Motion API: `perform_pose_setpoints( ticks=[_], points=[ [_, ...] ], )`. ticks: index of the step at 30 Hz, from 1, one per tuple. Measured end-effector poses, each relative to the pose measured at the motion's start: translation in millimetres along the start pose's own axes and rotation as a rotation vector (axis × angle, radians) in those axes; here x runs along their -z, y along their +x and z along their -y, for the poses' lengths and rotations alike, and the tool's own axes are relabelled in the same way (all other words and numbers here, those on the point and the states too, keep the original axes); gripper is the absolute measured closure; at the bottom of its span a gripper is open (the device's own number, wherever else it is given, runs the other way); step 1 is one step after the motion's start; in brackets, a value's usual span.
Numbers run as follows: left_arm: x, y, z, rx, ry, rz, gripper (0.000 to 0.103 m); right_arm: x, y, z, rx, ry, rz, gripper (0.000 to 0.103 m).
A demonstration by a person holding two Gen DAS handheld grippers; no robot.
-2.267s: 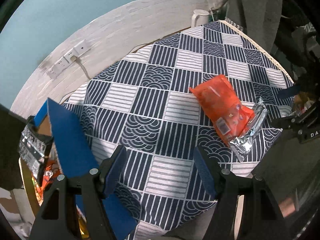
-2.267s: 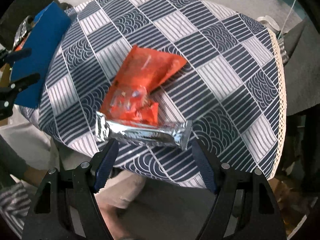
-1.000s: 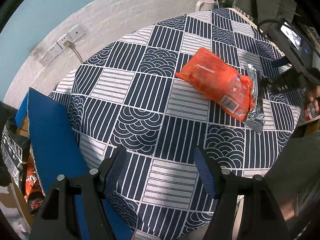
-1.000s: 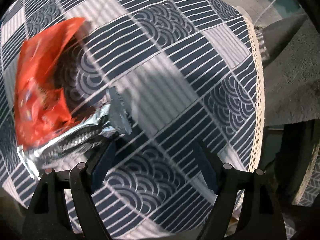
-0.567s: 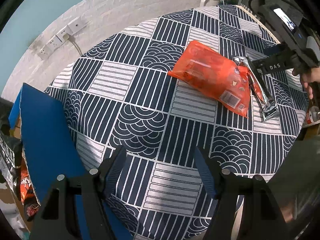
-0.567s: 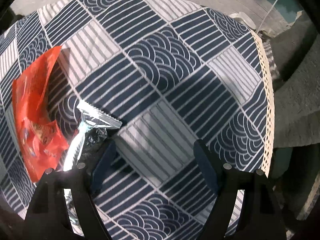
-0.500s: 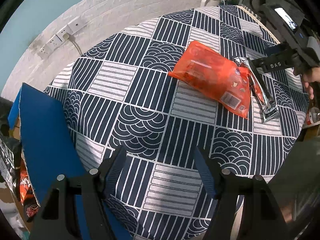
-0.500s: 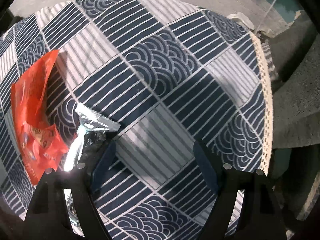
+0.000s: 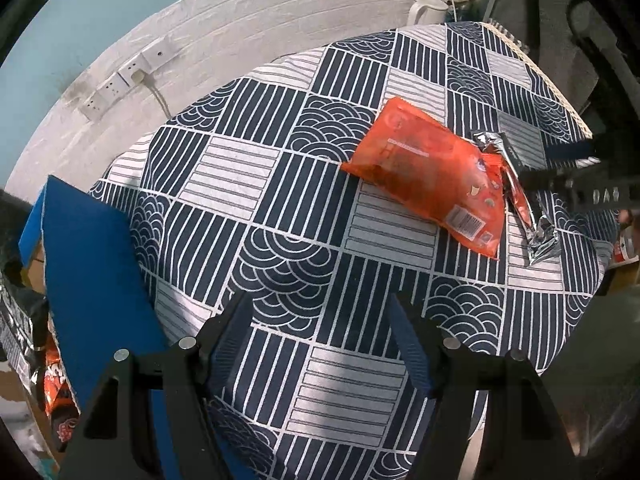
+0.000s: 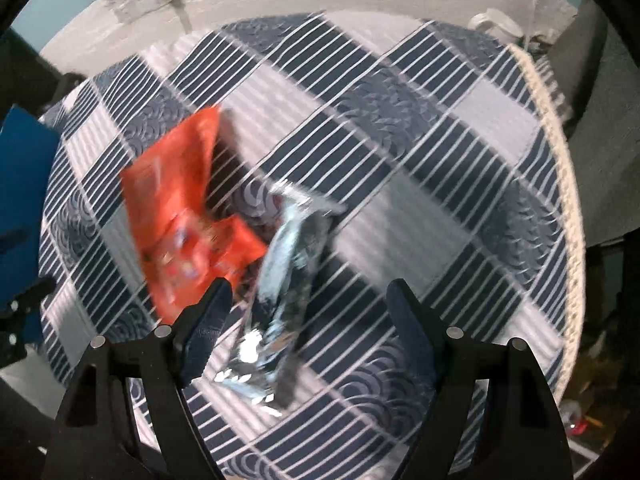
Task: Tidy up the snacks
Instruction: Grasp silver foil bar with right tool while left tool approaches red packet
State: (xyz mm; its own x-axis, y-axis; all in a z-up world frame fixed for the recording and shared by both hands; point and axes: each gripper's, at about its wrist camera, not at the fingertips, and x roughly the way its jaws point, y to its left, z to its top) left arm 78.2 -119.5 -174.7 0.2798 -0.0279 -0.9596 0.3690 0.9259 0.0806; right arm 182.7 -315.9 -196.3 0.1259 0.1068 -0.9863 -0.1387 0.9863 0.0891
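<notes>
While the left tool (image 9: 320, 344) hangs over the near side of the desk (image 9: 248, 184) with its two blue pads wide apart and nothing between them, the right tool (image 10: 306, 316) is also spread wide and grips nothing. The desk wears a dark blue and white cloth with stripes and wave shapes. An orange snack bag (image 9: 430, 178) lies flat on the far right part of the cloth. A shiny silver snack packet (image 9: 524, 200) lies just beside it, touching its right edge. In the right tool's view, which is blurry, the silver packet (image 10: 280, 280) sits between the tool's two pads and the orange bag (image 10: 184, 216) is to its left. That tool's left pad is close to the orange bag's near corner. A blue flap (image 9: 92, 280) stands at the left edge of the desk, with more snack packs (image 9: 24, 336) down behind it. A white mug (image 9: 426, 10) sits past the far edge, by the wall.
</notes>
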Motion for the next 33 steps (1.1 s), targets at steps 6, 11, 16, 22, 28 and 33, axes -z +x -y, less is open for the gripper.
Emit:
perform_pose_setpoints(
  ticks=[6,11,16,22,28,33],
  points=[
    [6.7,-3.0,-1.9,-0.014,-0.004,0.0,0.032,15.5,20.1,-17.6,0.017,-0.031,-0.049,0.026],
    [8.1,-3.6,1.0,-0.019,0.005,0.0,0.032,19.8,33.4,4.7,0.013,-0.035,-0.065,0.056],
    [7.3,-1.0,5.3,-0.013,0.004,-0.006,0.032,18.5,35.4,15.6,0.025,-0.056,-0.065,0.077],
    [3.6,3.4,5.8,0.001,-0.028,-0.016,0.032,17.7,9.2,38.2,0.043,-0.117,-0.03,0.077],
    [2.1,4.8,3.2,-0.009,-0.035,-0.02,0.032,7.9,14.1,21.3,0.028,-0.239,-0.084,0.077],
    [2.0,5.6,0.3,-0.012,-0.054,-0.025,0.032,18.1,14.4,-12.9,0.011,-0.346,-0.12,0.077]
  ],
)
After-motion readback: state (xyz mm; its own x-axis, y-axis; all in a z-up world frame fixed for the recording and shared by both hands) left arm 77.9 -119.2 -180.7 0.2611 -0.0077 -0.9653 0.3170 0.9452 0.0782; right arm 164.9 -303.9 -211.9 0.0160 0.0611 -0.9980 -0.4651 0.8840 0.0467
